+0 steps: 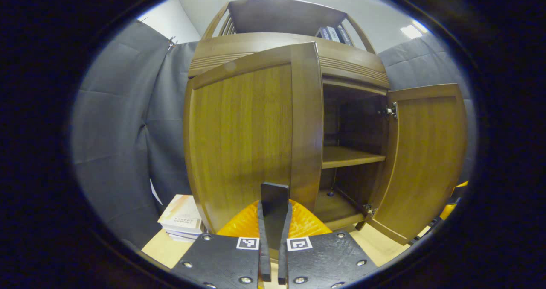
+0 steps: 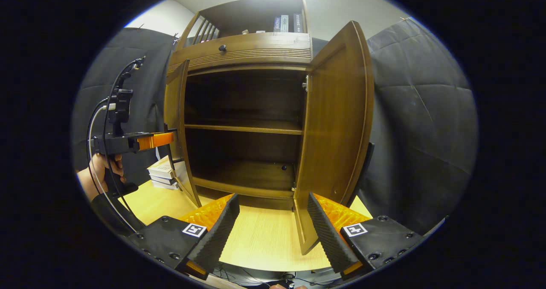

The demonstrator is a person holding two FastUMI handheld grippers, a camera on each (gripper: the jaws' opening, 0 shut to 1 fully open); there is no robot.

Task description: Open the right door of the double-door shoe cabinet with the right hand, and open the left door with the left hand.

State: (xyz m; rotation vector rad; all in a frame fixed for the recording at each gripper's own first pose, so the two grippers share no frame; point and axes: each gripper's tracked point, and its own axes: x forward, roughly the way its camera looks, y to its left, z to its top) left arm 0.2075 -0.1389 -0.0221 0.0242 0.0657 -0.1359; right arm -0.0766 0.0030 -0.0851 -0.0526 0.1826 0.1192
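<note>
In the left gripper view, a grey padded booth wall (image 1: 115, 122) stood at the far left, and below it a small stack of books (image 1: 181, 220) lay on the pale wooden tabletop (image 1: 164, 248). Next came the brown wooden double-door shoe cabinet (image 1: 281, 50), seen from close up. Its left door (image 1: 251, 131) was swung part-way out toward the camera. The left gripper (image 1: 274, 220) sat low in the middle, its two fingers drawn together on a thin dark handle (image 1: 275, 197) at the door's free edge — clamped on it, both fingers pressing. To the right the cabinet's dark inside showed one middle shelf (image 1: 347, 156) and a floor board. Farthest right, the right door (image 1: 426, 152) hung wide open on its metal hinges.

In the right gripper view, a person's hand (image 2: 100, 173) at the far left held the left gripper's body, whose orange front met the edge of the left door (image 2: 177, 126) — that door angled outward. The open cabinet (image 2: 245, 50) followed, with its shelf (image 2: 245, 128) across the middle and upright books (image 2: 285, 23) in an upper compartment. The right door (image 2: 337, 126) stood fully open beside it. At the bottom, the right gripper (image 2: 273, 220) hovered over the tabletop (image 2: 264, 242) with its fingers spread wide apart, holding nothing; the right door's lower edge lay just beside its right-hand finger (image 2: 326, 233).
</note>
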